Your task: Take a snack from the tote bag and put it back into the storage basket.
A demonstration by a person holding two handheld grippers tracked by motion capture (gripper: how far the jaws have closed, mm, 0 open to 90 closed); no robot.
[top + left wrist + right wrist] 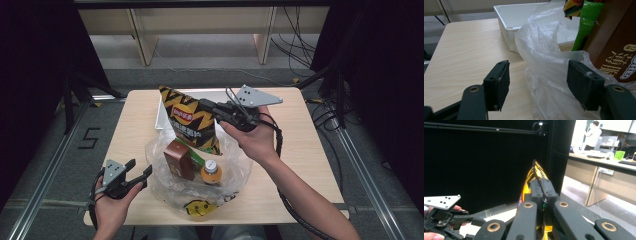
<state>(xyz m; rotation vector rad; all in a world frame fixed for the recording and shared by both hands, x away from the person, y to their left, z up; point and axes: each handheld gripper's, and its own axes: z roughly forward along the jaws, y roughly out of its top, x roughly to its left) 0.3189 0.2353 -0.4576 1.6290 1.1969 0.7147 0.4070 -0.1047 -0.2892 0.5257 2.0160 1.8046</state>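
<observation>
In the high view the right gripper (207, 107) has its jaws clamped tight on the upper edge of a black-and-yellow chip bag (192, 122), holding it upright above the middle of the table (137, 125); the bag hangs over the mouth of a clear plastic bag (162, 175), with a white tray (162, 112) behind it at 12 o'clock; inside the plastic bag lie a brown box (179, 159) and, at its 4 o'clock, an orange-capped bottle (211, 171); the left gripper (141, 170) rests at the plastic bag's 9 o'clock, near the table's front edge, its jaws spread apart with nothing pressed between them.

In the left gripper view the two black jaws stand well apart; a fold of the plastic bag (544, 62) rises between them, nearer the right jaw; the brown box (616, 47) is at 2 o'clock, the white tray (516, 17) at 12 o'clock.

In the right gripper view the jaws are pinched together on the thin seam of the chip bag (535, 176), which runs away at 12 o'clock; the left gripper (477, 222) shows at 8 o'clock.
</observation>
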